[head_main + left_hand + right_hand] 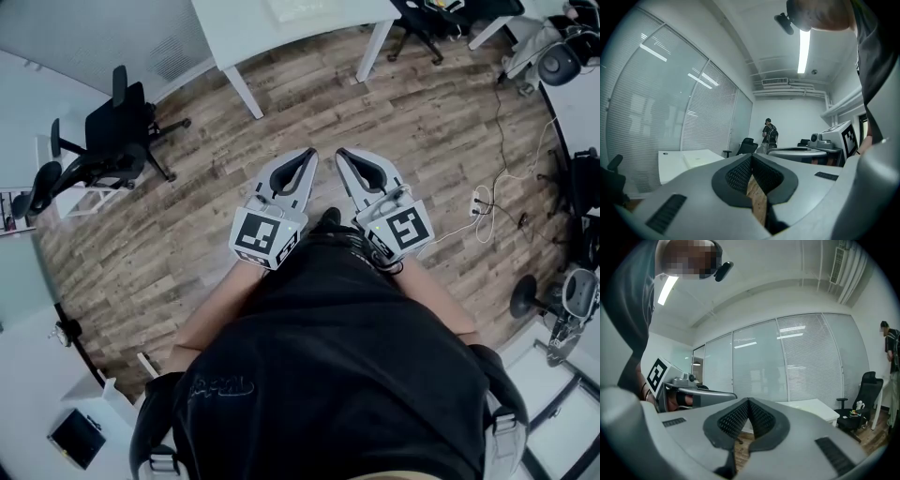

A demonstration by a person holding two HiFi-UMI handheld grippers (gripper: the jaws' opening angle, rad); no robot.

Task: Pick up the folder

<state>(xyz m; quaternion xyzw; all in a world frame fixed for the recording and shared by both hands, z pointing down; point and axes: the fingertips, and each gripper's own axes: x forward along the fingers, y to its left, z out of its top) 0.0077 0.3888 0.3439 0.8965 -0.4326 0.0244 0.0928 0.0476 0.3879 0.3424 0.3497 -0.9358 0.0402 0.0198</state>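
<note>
- Over the wooden floor (187,244), the left tongs (307,159) and the right tongs (345,157) are held side by side in front of the person, pointing toward a white tabletop (244,37)
- Both tongs are squeezed shut, and each one has nothing in it
- A flat pale thing (298,9) lies on that tabletop; it may be the folder, but I cannot tell for sure
- It is well apart from both tongs, with bare floor in between
- I think the job has hardly begun, because nothing is picked up yet
- What is left: get close to the tabletop, open the tongs, grab the folder and lift it
</note>
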